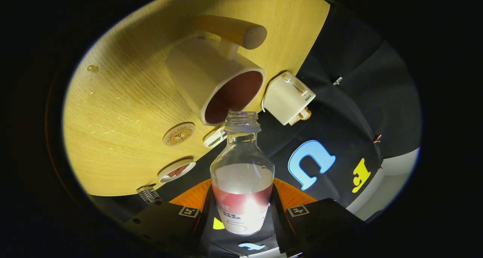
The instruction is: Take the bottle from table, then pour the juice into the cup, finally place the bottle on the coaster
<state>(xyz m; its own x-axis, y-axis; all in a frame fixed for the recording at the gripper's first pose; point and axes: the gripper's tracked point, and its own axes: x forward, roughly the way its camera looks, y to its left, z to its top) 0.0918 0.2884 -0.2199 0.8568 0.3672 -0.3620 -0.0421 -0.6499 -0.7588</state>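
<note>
My gripper [243, 214] is shut on a clear bottle [242, 175] by its labelled lower body, one finger on each side. The bottle has no cap, and pale liquid fills about its lower half. Its open mouth [242, 119] sits right at the rim of a white cup [211, 80] with a wooden handle [234, 29] and a dark red inside. The cup stands on the wooden table [120, 111], and the whole scene looks strongly rolled, so the bottle is tipped toward the cup. A round wooden coaster [179, 133] lies on the table beside the cup.
A second round disc with a reddish picture [176, 170] lies near the table edge, by a small metal clip [149, 193]. A white box-shaped device [288, 97] sits at the table edge behind the cup. A small white-green item [215, 137] lies by the bottle neck. Droplets [92, 68] dot the table.
</note>
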